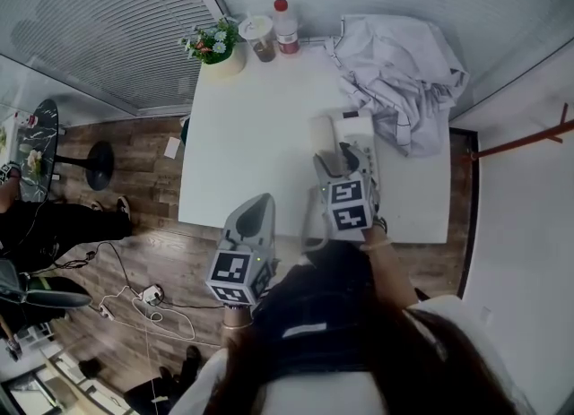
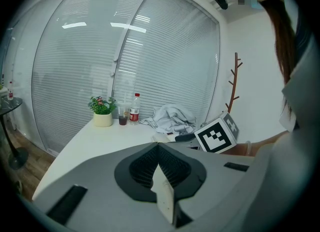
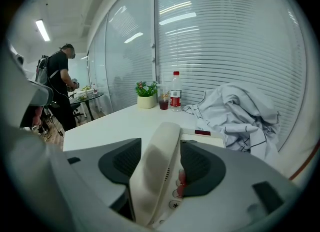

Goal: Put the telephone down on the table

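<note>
Bench (image 1: 251,135) carries the phone (image 1: 352,125). I see my right gripper (image 1: 345,164) jaws released, the handset (image 3: 157,161) loose between them. Left gripper (image 2: 159,151) jaws are clenched together.

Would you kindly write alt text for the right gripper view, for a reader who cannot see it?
A cream telephone handset lies on its base between the right gripper's open jaws. Beyond, the white table holds a crumpled cloth, a potted plant, a cup and a bottle.
</note>
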The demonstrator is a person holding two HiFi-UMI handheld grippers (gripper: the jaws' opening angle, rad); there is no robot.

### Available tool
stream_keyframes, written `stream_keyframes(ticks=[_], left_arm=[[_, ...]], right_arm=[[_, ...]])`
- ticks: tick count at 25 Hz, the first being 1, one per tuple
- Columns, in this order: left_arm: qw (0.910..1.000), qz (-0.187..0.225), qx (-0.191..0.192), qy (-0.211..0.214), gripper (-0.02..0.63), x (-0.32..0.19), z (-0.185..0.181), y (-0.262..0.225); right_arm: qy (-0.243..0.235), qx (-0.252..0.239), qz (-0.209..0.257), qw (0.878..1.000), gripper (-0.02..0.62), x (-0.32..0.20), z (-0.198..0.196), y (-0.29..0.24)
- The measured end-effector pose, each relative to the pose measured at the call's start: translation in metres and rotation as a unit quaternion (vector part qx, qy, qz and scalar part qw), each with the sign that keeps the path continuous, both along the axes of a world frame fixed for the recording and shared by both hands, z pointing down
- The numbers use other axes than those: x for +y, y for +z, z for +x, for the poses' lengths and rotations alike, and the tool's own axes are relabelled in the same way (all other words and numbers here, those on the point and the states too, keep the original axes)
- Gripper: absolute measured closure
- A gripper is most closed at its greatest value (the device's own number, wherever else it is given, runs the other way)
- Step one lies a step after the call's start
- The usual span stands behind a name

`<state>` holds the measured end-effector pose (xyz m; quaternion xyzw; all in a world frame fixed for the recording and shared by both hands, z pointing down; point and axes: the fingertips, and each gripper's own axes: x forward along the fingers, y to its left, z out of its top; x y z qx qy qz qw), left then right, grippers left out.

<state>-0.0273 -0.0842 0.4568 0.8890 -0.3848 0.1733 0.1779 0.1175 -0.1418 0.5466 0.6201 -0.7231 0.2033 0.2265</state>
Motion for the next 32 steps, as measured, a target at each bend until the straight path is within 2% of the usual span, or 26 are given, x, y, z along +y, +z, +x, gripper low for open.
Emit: stream_keyframes(ticks=[14,17,28,32], left_arm=[[0.9998,-0.018,-0.01,-0.005,0.609,-0.004,0.005,0.008],[0.9997,-0.02,-0.015,-0.007,0.609,-0.004,0.006,0.01],[0.9992,-0.027,-0.023,-0.02,0.609,0.001,0.007,0.013],[0.9992,-0.019,-0.024,-0.025,0.609,0.0,0.006,0.01]], right_arm=[[0.007,-0.02,-0.027,0.999,0.339,-0.005,-0.005,0.021],[0.013,-0.028,-0.031,0.999,0.316,-0.006,-0.005,0.024],[0.02,-0.04,-0.035,0.998,0.32,-0.009,-0.008,0.031],[0.025,-0.041,-0.035,0.998,0.341,-0.01,-0.008,0.031]])
